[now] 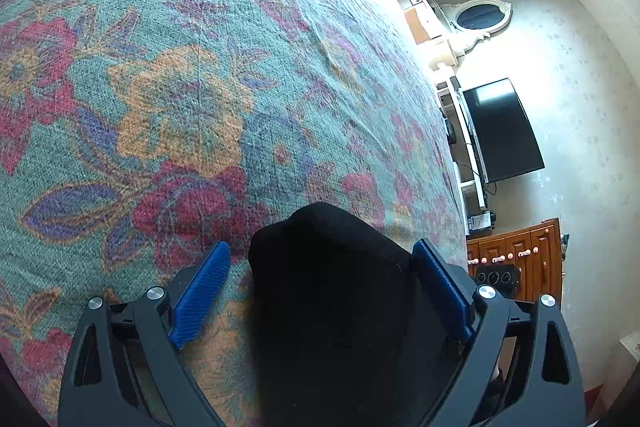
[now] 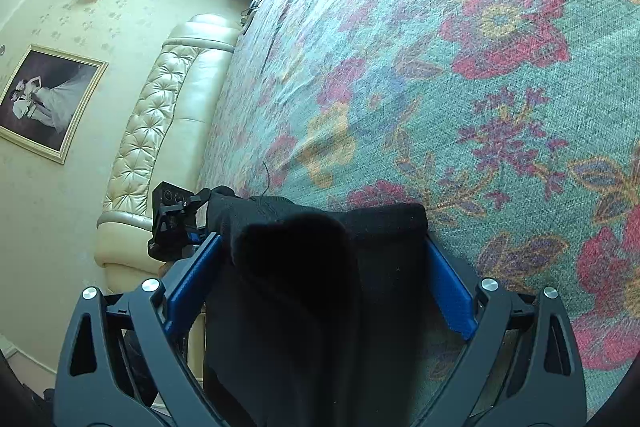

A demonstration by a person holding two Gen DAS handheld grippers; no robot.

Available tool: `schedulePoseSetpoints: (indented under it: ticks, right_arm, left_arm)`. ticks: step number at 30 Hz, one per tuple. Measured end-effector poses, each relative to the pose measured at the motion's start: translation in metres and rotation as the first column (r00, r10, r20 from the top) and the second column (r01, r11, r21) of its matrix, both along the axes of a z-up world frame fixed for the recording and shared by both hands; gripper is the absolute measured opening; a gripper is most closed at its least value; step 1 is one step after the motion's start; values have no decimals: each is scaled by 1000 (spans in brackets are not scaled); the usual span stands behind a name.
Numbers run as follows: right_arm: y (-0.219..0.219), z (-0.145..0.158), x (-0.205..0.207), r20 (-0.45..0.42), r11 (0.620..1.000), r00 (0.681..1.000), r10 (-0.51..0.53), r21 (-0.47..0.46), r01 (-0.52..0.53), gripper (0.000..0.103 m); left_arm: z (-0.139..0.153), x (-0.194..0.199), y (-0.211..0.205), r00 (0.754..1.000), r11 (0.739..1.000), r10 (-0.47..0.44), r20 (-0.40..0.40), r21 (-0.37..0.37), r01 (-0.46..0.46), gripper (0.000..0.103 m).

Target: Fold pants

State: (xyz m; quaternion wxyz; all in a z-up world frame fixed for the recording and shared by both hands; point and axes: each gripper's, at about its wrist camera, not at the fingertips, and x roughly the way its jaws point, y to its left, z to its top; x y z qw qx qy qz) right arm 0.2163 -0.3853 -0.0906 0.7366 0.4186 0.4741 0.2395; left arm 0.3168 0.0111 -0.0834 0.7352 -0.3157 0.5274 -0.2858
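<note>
The black pants (image 1: 336, 291) lie on a floral bedspread (image 1: 200, 67). In the left wrist view a bunched black end of them sits between my left gripper's (image 1: 322, 255) blue pads (image 1: 200, 295); the jaws stand wide apart and do not pinch it. In the right wrist view the pants (image 2: 304, 287) run between my right gripper's (image 2: 322, 247) blue pads (image 2: 450, 291), jaws also wide open. The left gripper (image 2: 176, 223) shows in the right wrist view beyond the pants, at the bed's left edge.
The bedspread (image 2: 460, 87) fills most of both views. A cream tufted headboard (image 2: 160, 115) and framed photo (image 2: 44, 103) are to the left in the right wrist view. A TV (image 1: 504, 131), wooden cabinet (image 1: 516, 255) and mirror (image 1: 480, 15) stand beyond the bed in the left wrist view.
</note>
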Motion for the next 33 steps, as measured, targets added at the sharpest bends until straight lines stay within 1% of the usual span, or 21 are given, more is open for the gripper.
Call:
schedulePoseSetpoints:
  ticks: [1, 2, 3, 5, 6, 7, 9, 10, 12, 14, 17, 18, 19, 20, 21, 22, 23, 25, 27, 29, 33]
  right_arm:
    - [0, 0, 0, -6, 1000, 1000, 0, -12, -1, 92]
    - [3, 1, 2, -18, 1000, 1000, -5, -30, 5, 81]
    - [2, 1, 2, -35, 999, 999, -18, -47, 16, 71]
    - [-2, -3, 2, -56, 998, 998, -32, -59, 29, 59]
    - [-3, -5, 1, -60, 998, 998, -34, -60, 31, 54]
    - [-4, -6, 0, -61, 998, 997, -36, -59, 32, 52]
    - [-6, -8, -3, -63, 998, 997, -41, -56, 38, 44]
    - [-7, -8, -3, -63, 997, 997, -44, -63, 40, 42]
    - [-5, -7, -4, -58, 996, 997, -47, -83, 42, 36]
    - [-3, -6, -4, -61, 994, 997, -54, -96, 48, 35]
    - [-3, -5, -3, -63, 995, 996, -56, -85, 51, 35]
    - [-4, -5, -4, -62, 995, 996, -61, -78, 56, 38]
    - [-4, -6, -5, -63, 995, 996, -69, -72, 64, 40]
    - [-6, -8, -6, -63, 996, 995, -71, -62, 67, 45]
    - [-8, -9, -7, -59, 997, 996, -69, -48, 66, 53]
    - [-10, -10, -9, -54, 997, 996, -69, -26, 68, 55]
    - [-12, -10, -10, -52, 998, 996, -67, -9, 67, 61]
    - [-16, -10, -14, -46, 999, 998, -48, 7, 49, 69]
    - [-15, -8, -20, -39, 1000, 999, -16, 11, 16, 80]
    - [-12, -5, -27, -32, 1000, 999, 29, 4, -29, 85]
    - [-3, -3, -40, -2, 995, 995, 98, -21, -98, 90]
  left_arm:
    - [1, 0, -2, 1000, 1000, 3, 6, 10, -3, 91]
    - [2, -1, -5, 1000, 1000, -4, 17, 31, 4, 90]
    - [5, -1, -12, 999, 997, -16, 34, 74, 14, 85]
    - [8, -3, -21, 997, 986, -46, 64, 165, 35, 64]
    - [7, -3, -20, 996, 983, -52, 72, 181, 38, 60]
    - [5, -2, -19, 996, 983, -51, 72, 182, 37, 55]
    - [2, 1, -15, 997, 985, -42, 66, 168, 30, 51]
    - [2, 1, -15, 997, 985, -43, 67, 171, 31, 47]
    - [2, 0, -14, 996, 980, -52, 77, 194, 37, 44]
    - [1, 1, -15, 995, 976, -57, 82, 213, 38, 43]
    - [1, 5, -17, 996, 979, -51, 74, 203, 35, 44]
    - [1, 5, -16, 996, 980, -54, 76, 197, 38, 46]
    - [2, 4, -15, 995, 981, -57, 81, 191, 41, 50]
    - [4, 3, -14, 995, 983, -57, 88, 178, 40, 52]
    - [5, 2, -13, 995, 985, -49, 90, 166, 34, 57]
    - [6, -1, -10, 995, 988, -38, 90, 156, 23, 65]
    - [8, -1, -8, 996, 989, -26, 87, 145, 13, 74]
    - [12, -7, -4, 996, 989, -15, 84, 146, 3, 78]
    - [16, -16, 0, 995, 984, -32, 93, 175, 15, 80]
    - [17, -28, 5, 994, 985, -50, 95, 167, 34, 80]
    - [13, -55, 15, 994, 991, -71, 84, 120, 60, 80]
